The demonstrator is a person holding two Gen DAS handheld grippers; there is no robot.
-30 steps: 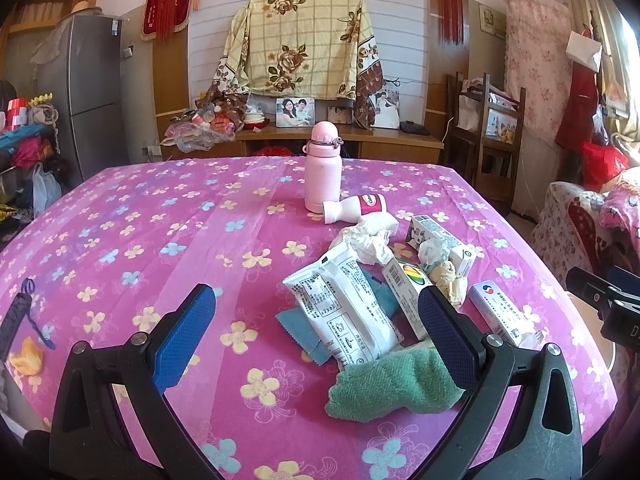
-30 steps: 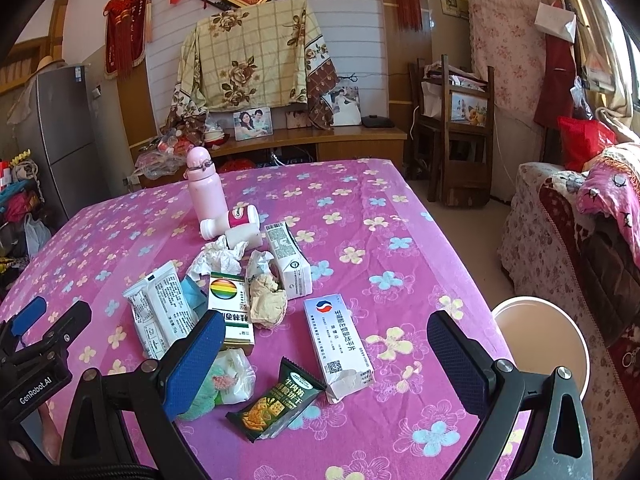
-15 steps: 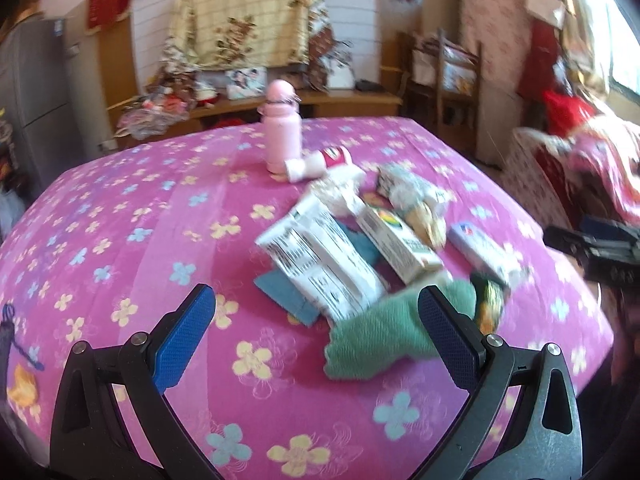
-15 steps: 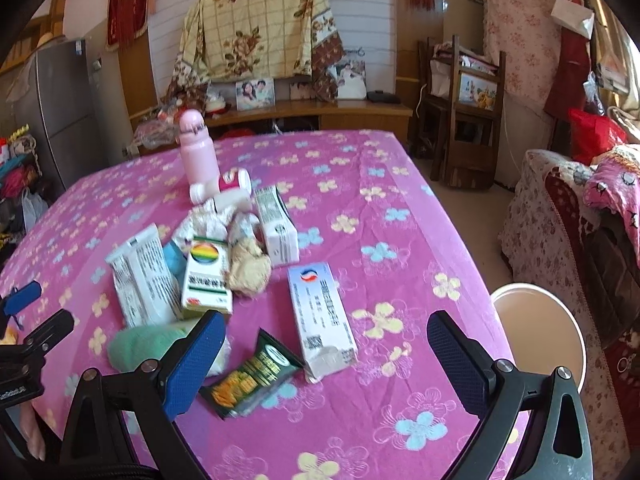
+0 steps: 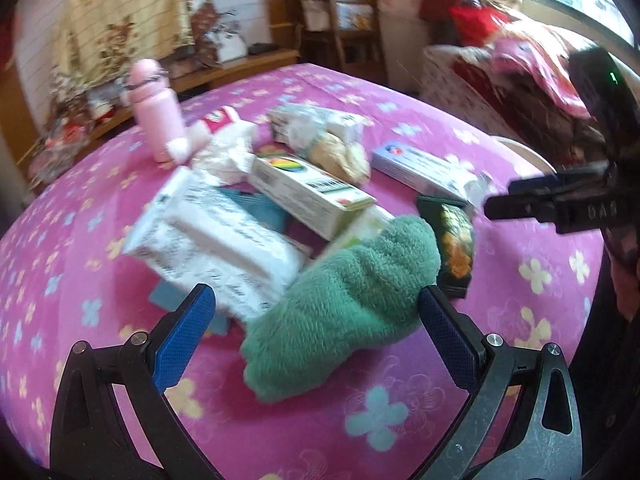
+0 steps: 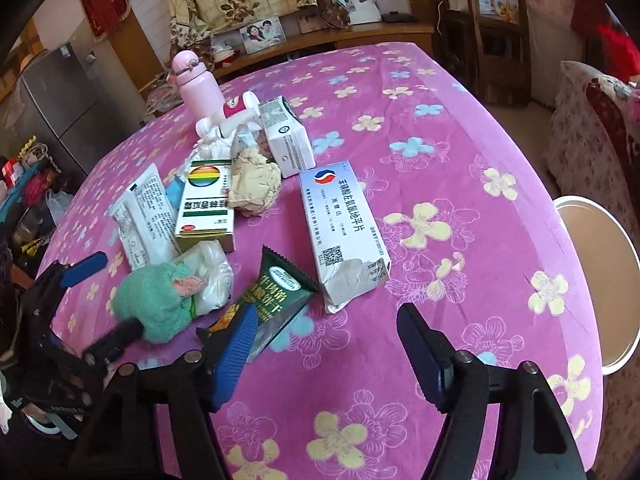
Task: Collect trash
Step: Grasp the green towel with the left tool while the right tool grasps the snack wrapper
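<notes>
A pile of trash lies on the pink flowered tablecloth [image 6: 460, 128]. It holds a green snack wrapper [image 6: 272, 296], a torn silver-blue medicine box [image 6: 344, 232], a rainbow-logo box [image 6: 206, 204], crumpled paper [image 6: 256, 184], a white packet [image 5: 216, 236] and a milk carton [image 6: 286, 136]. My left gripper [image 5: 316, 328] is open around the near end of a green fuzzy cloth [image 5: 344, 304]. My right gripper [image 6: 326, 344] is open just above the table, its left finger over the snack wrapper.
A pink bottle [image 6: 198, 84] and a small red-labelled bottle [image 6: 236, 110] stand behind the pile. A round white bin [image 6: 600, 280] sits on the floor beside the table's right edge. A sofa [image 6: 596, 128] and a wooden chair [image 6: 488, 12] are beyond.
Both grippers have moved forward and down toward the pile. The left one has closed in on the green cloth, the right one on the snack wrapper. Both stay open.
</notes>
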